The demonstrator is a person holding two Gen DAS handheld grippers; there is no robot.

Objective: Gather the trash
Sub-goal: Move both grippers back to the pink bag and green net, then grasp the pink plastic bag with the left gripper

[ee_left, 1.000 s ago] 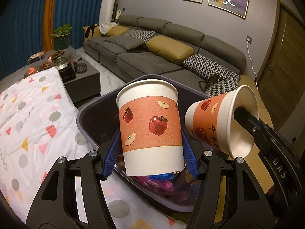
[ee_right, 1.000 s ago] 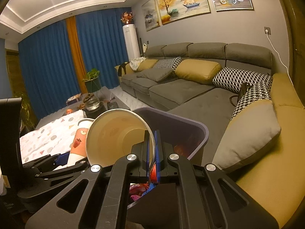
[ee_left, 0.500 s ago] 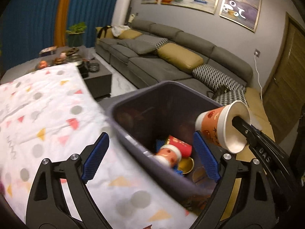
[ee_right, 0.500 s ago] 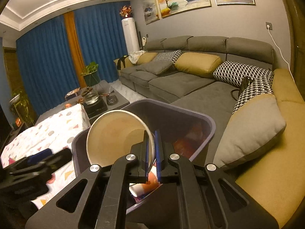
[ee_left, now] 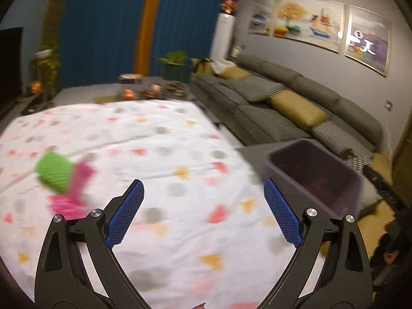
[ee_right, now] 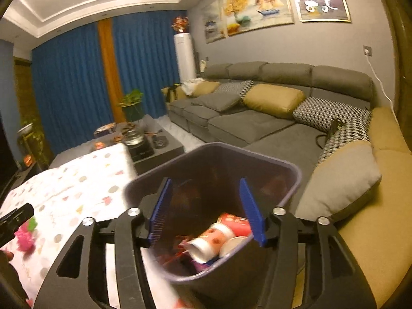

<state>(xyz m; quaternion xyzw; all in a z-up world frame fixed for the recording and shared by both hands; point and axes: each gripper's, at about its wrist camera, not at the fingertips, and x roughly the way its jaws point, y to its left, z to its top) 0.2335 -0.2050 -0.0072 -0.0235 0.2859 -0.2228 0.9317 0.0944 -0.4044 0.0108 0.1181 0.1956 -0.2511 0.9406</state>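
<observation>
Toward the left edge of the table (ee_left: 180,154) lies a green-and-pink fuzzy bundle (ee_left: 61,180) (blurred; probably soft, light, squashy), best pinched across its green bulge. The left gripper (ee_left: 203,211) hangs over open cloth, fingers spreading wider, nothing between them. Off the table's right edge, the right gripper (ee_right: 206,211) opens above the bin (ee_right: 293,175), cups (ee_right: 219,239) lying inside.

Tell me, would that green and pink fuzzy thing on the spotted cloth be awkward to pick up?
Probably not. The green and pink fuzzy thing looks knitted or tufted, so it likely squashes between the pads rather than slipping. It seems light, and soft enough to survive a drop. It lies flat on the spotted cloth, so it should not roll, though a loose part might dangle. The blur leaves this uncertain.
</observation>
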